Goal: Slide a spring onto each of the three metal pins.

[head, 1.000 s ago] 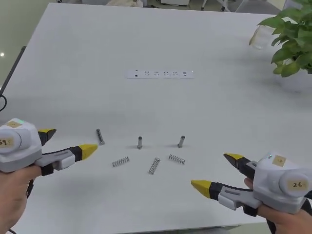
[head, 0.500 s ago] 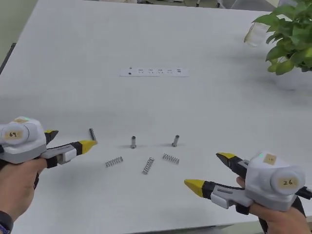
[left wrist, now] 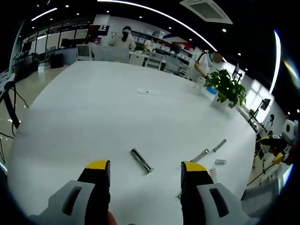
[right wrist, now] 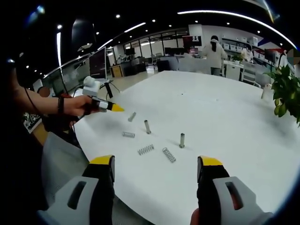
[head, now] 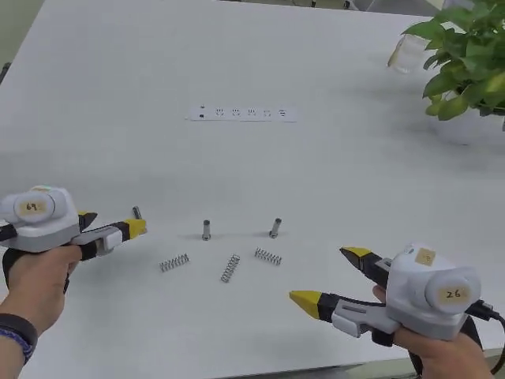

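Three pins stand in a row mid-counter [head: 355, 158]. Left pin [head: 136, 212] looks tipped on its side, just ahead of the left hand-held gripper [head: 110, 223], whose jaws are spread and empty. Its long axis slants across the gap. Middle pin [head: 206, 230] and right pin [head: 274, 228] are upright. Three springs [head: 230, 268] lie flat on the near side. Right hand-held gripper [head: 330, 276] is open and empty, nearest the right spring [head: 267, 256]. The near counter edge is close behind it, with bare room all round.
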Demonstrator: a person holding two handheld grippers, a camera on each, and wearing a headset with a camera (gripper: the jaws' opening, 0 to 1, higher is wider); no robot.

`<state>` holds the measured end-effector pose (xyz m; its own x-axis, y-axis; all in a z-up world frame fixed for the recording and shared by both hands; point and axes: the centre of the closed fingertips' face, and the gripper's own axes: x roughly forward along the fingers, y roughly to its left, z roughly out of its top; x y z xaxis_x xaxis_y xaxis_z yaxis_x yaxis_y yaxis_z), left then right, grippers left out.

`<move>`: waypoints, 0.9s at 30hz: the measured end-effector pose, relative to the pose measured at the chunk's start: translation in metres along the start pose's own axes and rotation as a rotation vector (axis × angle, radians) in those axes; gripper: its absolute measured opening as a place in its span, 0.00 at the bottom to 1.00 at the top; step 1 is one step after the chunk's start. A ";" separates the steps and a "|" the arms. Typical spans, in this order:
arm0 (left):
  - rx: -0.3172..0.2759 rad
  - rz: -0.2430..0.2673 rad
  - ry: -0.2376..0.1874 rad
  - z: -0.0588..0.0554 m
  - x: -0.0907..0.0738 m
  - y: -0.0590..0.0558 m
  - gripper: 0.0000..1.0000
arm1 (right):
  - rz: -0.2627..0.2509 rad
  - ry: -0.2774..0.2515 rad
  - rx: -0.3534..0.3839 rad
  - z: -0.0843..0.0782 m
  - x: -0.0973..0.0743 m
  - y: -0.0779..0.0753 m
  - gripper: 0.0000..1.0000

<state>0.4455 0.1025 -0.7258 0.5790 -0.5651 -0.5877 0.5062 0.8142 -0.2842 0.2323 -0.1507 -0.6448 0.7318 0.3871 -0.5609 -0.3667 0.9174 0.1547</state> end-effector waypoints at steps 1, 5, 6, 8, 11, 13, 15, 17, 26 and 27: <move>-0.007 0.006 -0.001 0.000 0.002 0.001 0.54 | -0.001 0.003 0.000 -0.001 0.000 0.000 0.70; -0.042 0.017 -0.004 0.001 0.010 0.003 0.48 | -0.003 0.004 0.004 -0.001 0.000 -0.001 0.70; -0.059 0.024 0.000 0.000 0.013 0.005 0.45 | -0.004 0.007 0.006 -0.002 0.000 -0.001 0.69; -0.093 0.031 -0.003 -0.002 0.018 0.008 0.39 | -0.004 0.015 0.009 -0.005 0.000 -0.001 0.69; -0.128 0.038 0.008 -0.008 0.024 0.010 0.35 | -0.005 0.021 0.008 -0.006 -0.001 -0.001 0.69; -0.134 0.038 0.011 -0.009 0.028 0.010 0.34 | -0.006 0.022 0.011 -0.007 -0.001 -0.001 0.69; -0.133 0.043 0.020 -0.011 0.031 0.009 0.32 | -0.008 0.024 0.013 -0.007 -0.001 -0.001 0.69; -0.137 0.047 0.024 -0.012 0.034 0.009 0.30 | -0.008 0.026 0.013 -0.007 -0.001 -0.002 0.69; -0.161 0.083 0.035 -0.012 0.049 0.013 0.19 | -0.006 0.049 0.000 -0.009 -0.001 -0.003 0.69; -0.163 0.084 0.036 -0.012 0.050 0.013 0.18 | -0.006 0.052 -0.004 -0.009 -0.001 -0.004 0.69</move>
<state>0.4735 0.0866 -0.7683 0.5902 -0.4912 -0.6407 0.3446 0.8709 -0.3503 0.2274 -0.1556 -0.6522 0.7036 0.3759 -0.6031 -0.3646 0.9194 0.1478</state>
